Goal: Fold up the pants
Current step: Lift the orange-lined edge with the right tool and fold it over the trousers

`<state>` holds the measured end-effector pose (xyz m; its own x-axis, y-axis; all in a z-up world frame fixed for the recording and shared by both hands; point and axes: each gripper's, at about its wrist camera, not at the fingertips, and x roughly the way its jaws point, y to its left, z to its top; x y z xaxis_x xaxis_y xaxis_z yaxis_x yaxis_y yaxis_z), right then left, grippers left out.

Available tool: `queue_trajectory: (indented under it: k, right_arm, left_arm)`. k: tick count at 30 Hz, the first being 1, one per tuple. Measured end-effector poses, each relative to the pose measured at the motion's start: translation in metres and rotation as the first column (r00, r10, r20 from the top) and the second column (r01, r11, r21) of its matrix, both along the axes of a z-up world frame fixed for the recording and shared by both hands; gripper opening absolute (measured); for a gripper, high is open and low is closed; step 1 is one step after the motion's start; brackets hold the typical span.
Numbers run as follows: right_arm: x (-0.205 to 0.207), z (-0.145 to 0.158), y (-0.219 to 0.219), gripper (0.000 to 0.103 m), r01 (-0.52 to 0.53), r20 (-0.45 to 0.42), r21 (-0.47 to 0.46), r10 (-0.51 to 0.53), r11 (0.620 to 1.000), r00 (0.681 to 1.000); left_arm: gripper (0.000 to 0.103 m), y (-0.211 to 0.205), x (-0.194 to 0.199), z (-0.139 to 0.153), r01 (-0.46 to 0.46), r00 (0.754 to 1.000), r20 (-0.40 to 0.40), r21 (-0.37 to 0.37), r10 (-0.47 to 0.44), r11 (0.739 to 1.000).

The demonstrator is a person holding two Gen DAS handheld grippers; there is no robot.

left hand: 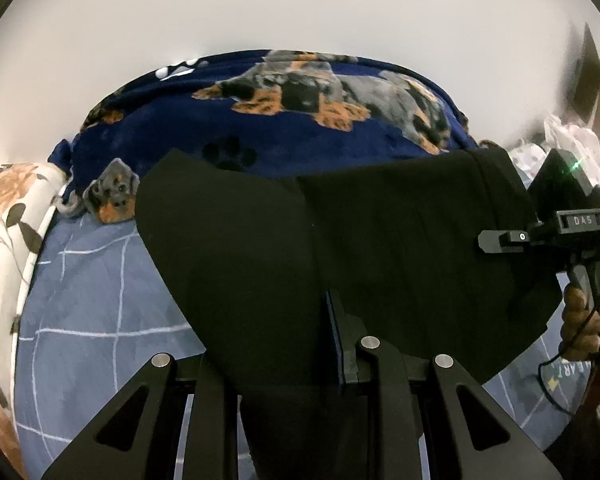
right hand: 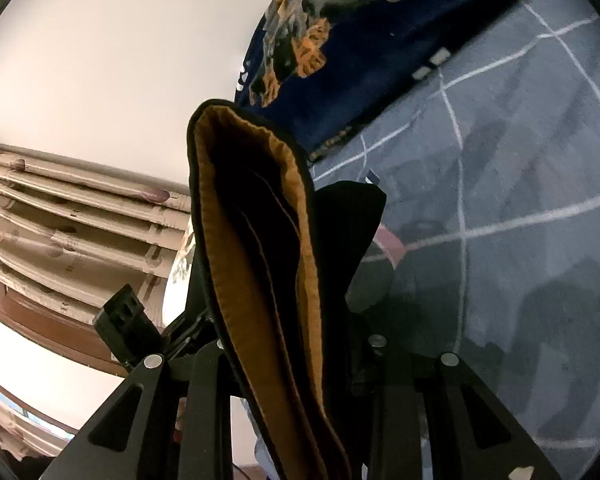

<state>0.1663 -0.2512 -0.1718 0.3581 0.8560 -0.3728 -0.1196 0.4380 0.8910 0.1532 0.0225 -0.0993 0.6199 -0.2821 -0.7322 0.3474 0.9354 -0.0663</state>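
Black pants (left hand: 340,240) between both grippers' fingers (left hand: 340,344)

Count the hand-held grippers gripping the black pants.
2. The left hand-held gripper clamps the pants at the bottom edge; the right hand-held gripper grips their right side, its pads hidden behind cloth.

A navy fleece blanket (left hand: 172,120) printed with dogs and paw marks lies bunched along the far edge of the bed, on a blue sheet (left hand: 88,300) with white grid lines. A floral pillow (left hand: 4,216) sits at the left edge. Patterned curtains (right hand: 60,216) hang against the pale wall (left hand: 300,8).
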Motion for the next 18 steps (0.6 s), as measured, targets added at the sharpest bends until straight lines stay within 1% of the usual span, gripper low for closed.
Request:
queue_trajectory:
  k: [10,18]
  right_arm:
    - [0.041,-0.009,0.005,0.027,0.013,-0.002,0.021,-0.012,1.000,1.000]
    - [0.053,-0.025,0.000,0.027,0.021,-0.023,0.021,-0.021,1.000,1.000]
  left_arm:
    - [0.023,0.014,0.047,-0.005,-0.050,0.999,-0.004,-0.018,0.050,0.999]
    - [0.023,0.020,0.070,-0.025,-0.066,0.997,-0.034,-0.008,0.065,0.998]
